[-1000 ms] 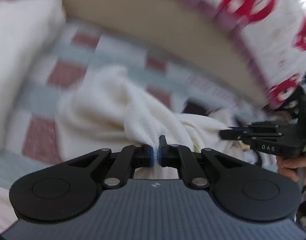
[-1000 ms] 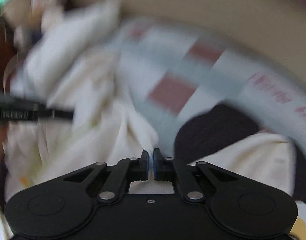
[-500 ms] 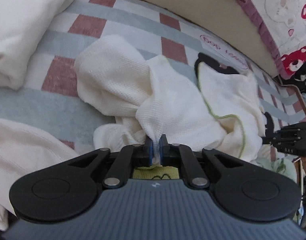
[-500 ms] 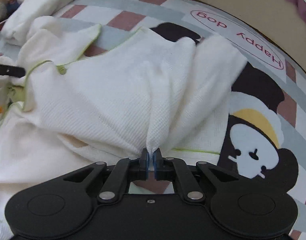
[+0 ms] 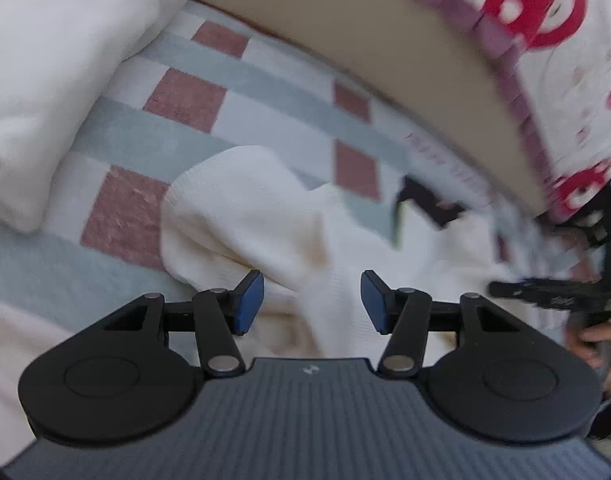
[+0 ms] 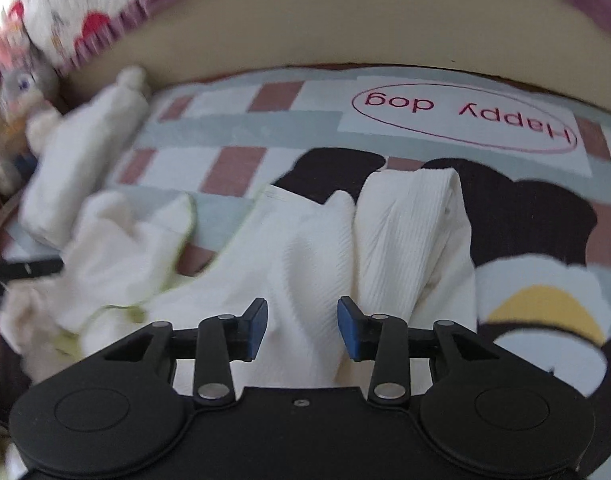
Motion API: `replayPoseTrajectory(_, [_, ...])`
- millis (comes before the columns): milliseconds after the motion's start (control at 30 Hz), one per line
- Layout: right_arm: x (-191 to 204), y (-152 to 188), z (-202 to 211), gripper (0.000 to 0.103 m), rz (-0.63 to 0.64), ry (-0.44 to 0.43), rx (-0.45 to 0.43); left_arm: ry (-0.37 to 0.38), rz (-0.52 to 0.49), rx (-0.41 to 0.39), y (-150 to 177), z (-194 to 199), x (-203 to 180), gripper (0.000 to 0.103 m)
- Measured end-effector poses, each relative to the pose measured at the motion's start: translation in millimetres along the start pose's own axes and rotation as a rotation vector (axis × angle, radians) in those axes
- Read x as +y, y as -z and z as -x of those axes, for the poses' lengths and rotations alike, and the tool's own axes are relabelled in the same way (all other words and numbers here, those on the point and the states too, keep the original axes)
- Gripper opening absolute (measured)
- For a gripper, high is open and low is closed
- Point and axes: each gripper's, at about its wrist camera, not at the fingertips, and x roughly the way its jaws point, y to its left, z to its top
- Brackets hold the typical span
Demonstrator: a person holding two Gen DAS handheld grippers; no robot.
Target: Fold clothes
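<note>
Released since half a second ago: left gripper (image 5: pixel 312 302) now spread wide over cream garment (image 5: pixel 245 216), lying on checked blanket (image 5: pixel 117 140).

Same on right: right gripper (image 6: pixel 302 327) wide, empty. Best smoothed flat before regripping edges.

The left wrist view is smeared on its right side: the right gripper (image 5: pixel 545 294) and the hand (image 5: pixel 597 344) behind it are blurred. The red-printed pillow (image 5: pixel 545 40) runs off the top edge. In the right wrist view, the stuffed toy (image 6: pixel 19 92) far left is too blurred to identify.
</note>
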Motion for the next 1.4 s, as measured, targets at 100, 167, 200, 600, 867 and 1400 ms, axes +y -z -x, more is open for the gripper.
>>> replayPoseTrajectory(100, [10,1,-18,0.044,0.073,-0.027,0.020,-0.004,0.020,0.053,-7,-23,3,0.053])
replayPoseTrajectory(167, [25,6,-24,0.019,0.180,-0.041,0.013,0.028,0.010,0.057,-6,-34,3,0.044])
replayPoseTrajectory(200, [33,9,-25,0.013,0.241,-0.037,0.008,0.045,0.006,0.058,-6,-40,3,0.006])
replayPoseTrajectory(600, [64,-35,76,0.003,0.460,0.094,-0.355,-0.018,-0.371,-0.397,-70,50,-88,0.006])
replayPoseTrajectory(867, [51,-118,93,0.057,0.357,0.264,-0.719,-0.259,-0.313,-0.461,-125,23,-95,0.065])
replayPoseTrajectory(1400, [-24,-28,28,0.056,0.157,0.183,-0.233,-0.098,-0.368,-0.003,1,-55,-123,0.064])
